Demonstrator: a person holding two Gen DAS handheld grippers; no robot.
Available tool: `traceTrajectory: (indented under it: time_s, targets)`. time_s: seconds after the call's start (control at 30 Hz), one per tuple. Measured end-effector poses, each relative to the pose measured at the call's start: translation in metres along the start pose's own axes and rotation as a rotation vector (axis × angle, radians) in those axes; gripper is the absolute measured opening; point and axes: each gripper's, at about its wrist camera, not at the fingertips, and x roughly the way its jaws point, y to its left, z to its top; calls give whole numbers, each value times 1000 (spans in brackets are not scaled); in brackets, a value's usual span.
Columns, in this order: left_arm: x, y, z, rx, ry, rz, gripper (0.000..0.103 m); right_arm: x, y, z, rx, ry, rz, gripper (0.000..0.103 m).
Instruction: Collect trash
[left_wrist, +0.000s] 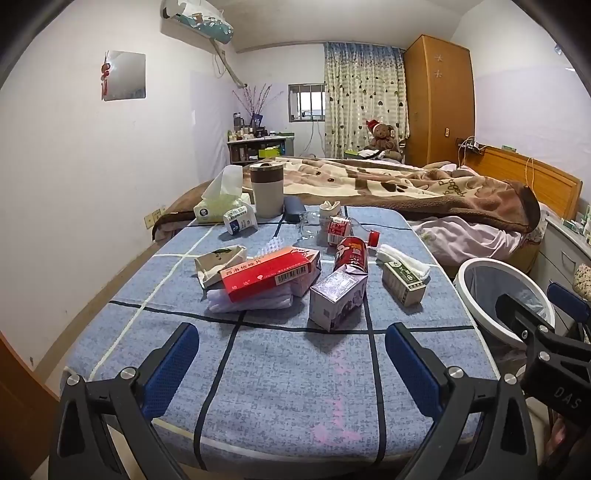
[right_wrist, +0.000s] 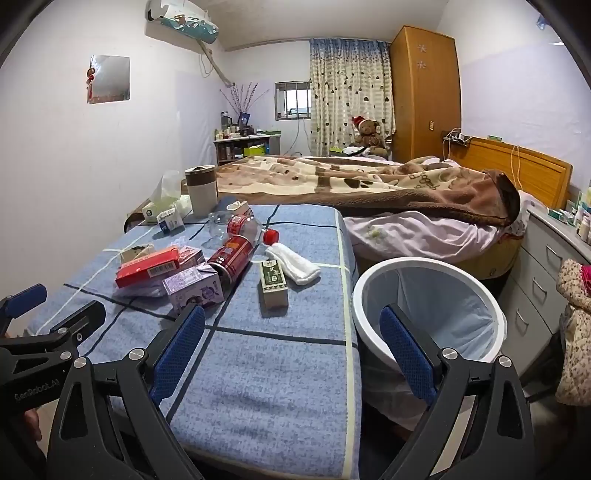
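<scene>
Trash lay clustered mid-table on the blue checked cloth (left_wrist: 280, 369): red carton (left_wrist: 267, 273), purple carton (left_wrist: 338, 295), red can (left_wrist: 351, 253), green box (left_wrist: 402, 284). Left gripper (left_wrist: 291, 363) stood released, empty, just near of the purple carton. Right gripper (right_wrist: 291, 343), likewise spread and empty, hovered near the white bin (right_wrist: 428, 306), right of the table.

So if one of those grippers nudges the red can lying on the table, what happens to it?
The red can lies on its side, so it would probably roll. The purple carton beside it may stop it. It is likely empty and light, though the pictures cannot confirm that.
</scene>
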Motion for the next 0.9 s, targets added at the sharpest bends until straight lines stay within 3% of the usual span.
traceTrajectory:
  time_s: [0.9]
  targets:
    - [1, 7, 1, -11, -2, 4, 103, 0, -2, 1, -1, 2, -8, 97]
